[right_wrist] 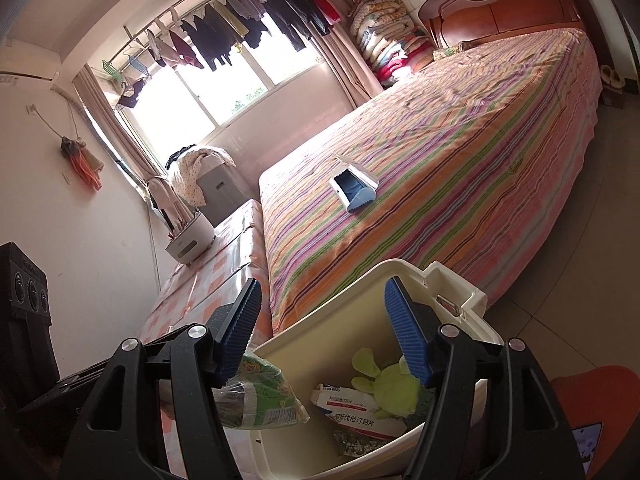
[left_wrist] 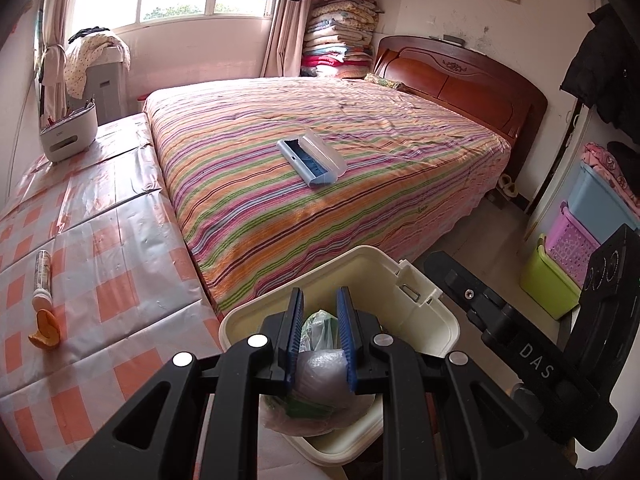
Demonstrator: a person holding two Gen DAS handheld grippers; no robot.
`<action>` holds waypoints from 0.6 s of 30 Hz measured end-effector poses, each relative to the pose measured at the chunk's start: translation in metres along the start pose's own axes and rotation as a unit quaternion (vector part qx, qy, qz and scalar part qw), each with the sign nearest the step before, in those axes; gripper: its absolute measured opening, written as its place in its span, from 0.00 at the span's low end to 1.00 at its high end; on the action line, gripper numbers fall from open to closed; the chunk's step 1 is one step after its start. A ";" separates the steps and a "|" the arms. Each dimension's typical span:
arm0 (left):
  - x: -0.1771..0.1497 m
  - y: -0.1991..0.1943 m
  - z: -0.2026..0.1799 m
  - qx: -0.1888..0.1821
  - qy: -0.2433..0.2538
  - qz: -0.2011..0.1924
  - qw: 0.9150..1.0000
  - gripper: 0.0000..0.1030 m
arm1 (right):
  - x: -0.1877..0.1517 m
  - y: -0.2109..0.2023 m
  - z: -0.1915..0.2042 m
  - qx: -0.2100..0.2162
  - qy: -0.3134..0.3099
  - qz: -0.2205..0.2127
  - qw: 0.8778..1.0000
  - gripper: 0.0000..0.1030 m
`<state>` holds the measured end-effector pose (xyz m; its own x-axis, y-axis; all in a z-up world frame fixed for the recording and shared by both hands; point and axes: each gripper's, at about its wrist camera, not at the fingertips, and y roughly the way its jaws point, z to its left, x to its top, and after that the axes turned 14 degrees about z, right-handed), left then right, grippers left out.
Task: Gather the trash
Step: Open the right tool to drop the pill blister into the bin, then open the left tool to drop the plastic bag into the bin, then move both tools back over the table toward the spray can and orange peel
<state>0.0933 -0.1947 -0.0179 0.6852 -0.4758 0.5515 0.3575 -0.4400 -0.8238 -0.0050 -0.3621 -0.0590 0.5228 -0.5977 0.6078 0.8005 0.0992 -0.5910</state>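
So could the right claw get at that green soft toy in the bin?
Probably yes: the right claw is open and empty above the bin, and the green toy lies uncovered on top.

Crumpled plastic bag (left_wrist: 320, 364) over open cream bin (left_wrist: 400, 272), green wrapper (right_wrist: 260, 392) at rim.

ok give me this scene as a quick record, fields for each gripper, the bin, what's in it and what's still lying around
left gripper: shut on a clear plastic bag with green packaging inside, above the bin
right gripper: open, nothing between its pads, over the bin
bin: cream plastic, lid off or open, at the foot of the bed
bin contents: green plush toy, white medicine box
still out: orange peel and a tube on the checked surface
bed: striped cover, blue and white lint brush on it
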 end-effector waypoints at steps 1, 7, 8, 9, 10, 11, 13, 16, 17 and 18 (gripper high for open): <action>0.000 0.001 -0.001 0.000 0.001 0.001 1.000 0.17 | 0.000 0.000 -0.001 0.000 0.002 0.001 1.000 0.62; -0.002 0.006 -0.001 -0.005 -0.004 0.011 1.000 0.20 | 0.001 0.001 -0.005 0.001 0.006 0.000 1.000 0.63; -0.002 0.007 -0.001 -0.008 -0.004 0.012 1.000 0.21 | 0.001 0.001 -0.005 -0.001 0.006 0.000 1.000 0.64; -0.003 0.006 -0.001 -0.009 -0.003 0.008 1.000 0.22 | 0.001 0.001 -0.005 -0.002 0.007 -0.001 1.000 0.65; -0.003 0.004 -0.001 -0.007 -0.001 0.005 1.000 0.28 | 0.001 0.001 -0.005 -0.002 0.008 0.000 1.000 0.65; -0.003 0.001 -0.001 -0.002 0.001 -0.001 1.000 0.42 | 0.001 0.002 -0.005 -0.002 0.008 0.001 1.000 0.66; -0.005 -0.008 0.000 0.015 -0.001 -0.027 1.000 0.64 | 0.000 0.003 -0.004 -0.002 0.007 0.003 1.000 0.66; -0.005 -0.020 0.006 0.030 -0.005 -0.053 0.998 0.73 | -0.001 0.004 -0.002 -0.006 0.003 0.003 1.000 0.66; -0.004 -0.023 0.009 0.032 -0.009 -0.054 0.998 0.74 | -0.001 0.004 -0.001 -0.007 0.002 0.003 1.000 0.66; -0.004 -0.026 0.012 0.032 -0.014 -0.056 0.998 0.74 | -0.001 0.005 0.000 -0.007 0.001 0.004 1.000 0.66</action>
<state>0.0893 -0.1722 -0.0005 0.6554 -0.4046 0.6378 0.4723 -0.4395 -0.7641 -0.0017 -0.3612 -0.0628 0.5284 -0.5988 0.6018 0.7920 0.0923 -0.6035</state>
